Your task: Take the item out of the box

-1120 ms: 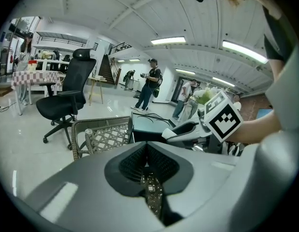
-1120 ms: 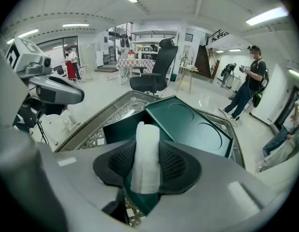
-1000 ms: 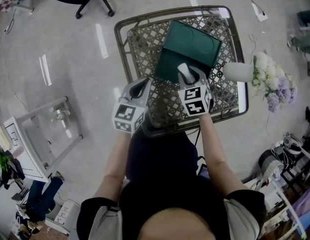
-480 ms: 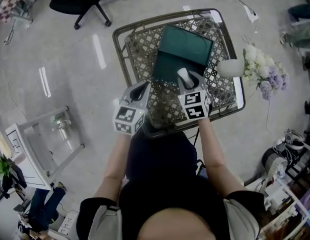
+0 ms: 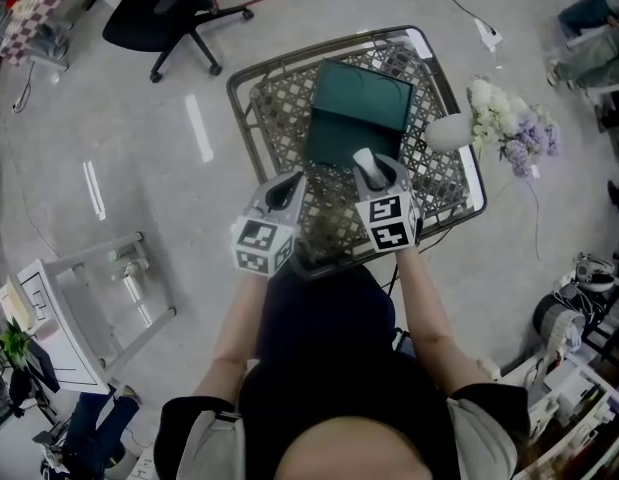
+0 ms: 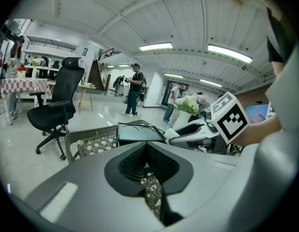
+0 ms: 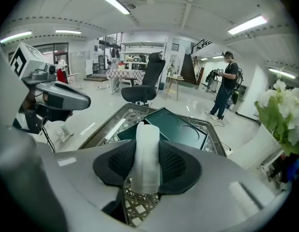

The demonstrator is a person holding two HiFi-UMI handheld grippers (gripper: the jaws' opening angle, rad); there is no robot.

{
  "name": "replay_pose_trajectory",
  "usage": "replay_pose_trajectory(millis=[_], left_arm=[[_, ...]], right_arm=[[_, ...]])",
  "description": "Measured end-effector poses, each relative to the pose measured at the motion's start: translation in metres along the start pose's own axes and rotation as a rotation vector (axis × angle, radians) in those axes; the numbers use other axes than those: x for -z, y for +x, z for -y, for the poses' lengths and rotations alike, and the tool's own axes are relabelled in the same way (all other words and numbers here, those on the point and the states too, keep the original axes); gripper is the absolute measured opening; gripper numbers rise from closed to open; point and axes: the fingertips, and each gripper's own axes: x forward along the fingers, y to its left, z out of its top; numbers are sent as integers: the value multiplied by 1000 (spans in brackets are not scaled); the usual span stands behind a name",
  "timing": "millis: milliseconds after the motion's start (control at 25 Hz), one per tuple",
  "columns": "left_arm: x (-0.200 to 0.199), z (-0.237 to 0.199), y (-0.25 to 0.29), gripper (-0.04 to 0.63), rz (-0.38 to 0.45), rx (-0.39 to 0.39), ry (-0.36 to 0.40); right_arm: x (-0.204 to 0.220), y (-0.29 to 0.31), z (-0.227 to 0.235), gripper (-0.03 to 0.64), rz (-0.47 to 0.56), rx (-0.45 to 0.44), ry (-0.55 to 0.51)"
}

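A dark green box (image 5: 334,140) lies open on the wicker table (image 5: 269,98), its lid (image 5: 362,94) tipped back behind it. My right gripper (image 5: 374,171) hovers over the box's near edge, shut on a white cylindrical item (image 5: 365,158). In the right gripper view the white item (image 7: 147,153) stands upright between the black pads (image 7: 176,166), with the box (image 7: 180,129) beyond it. My left gripper (image 5: 283,190) hangs beside the right one, over the table's near left part. Its jaws (image 6: 147,158) are shut with nothing in them.
A white vase (image 5: 447,131) with pale flowers (image 5: 509,123) stands at the table's right edge. A black office chair (image 5: 164,8) is at the far left, and a glass side table (image 5: 99,298) on the floor at my left. People stand far off in the room.
Both grippers have risen a little above the table, the right one carrying the white item up from the box. The head view has shifted slightly.
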Motion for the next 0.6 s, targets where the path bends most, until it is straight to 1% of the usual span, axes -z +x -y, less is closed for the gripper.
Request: replay_pose_trajectory(millis=[320,600], left_arm=[[-10,12,-19,9,36,20,20],[-7,18,-45,9,51,27,34]], right_arm=[[-4,-33,-14,141,46,30,49],[-2,-60,-36,141,80,26,75]])
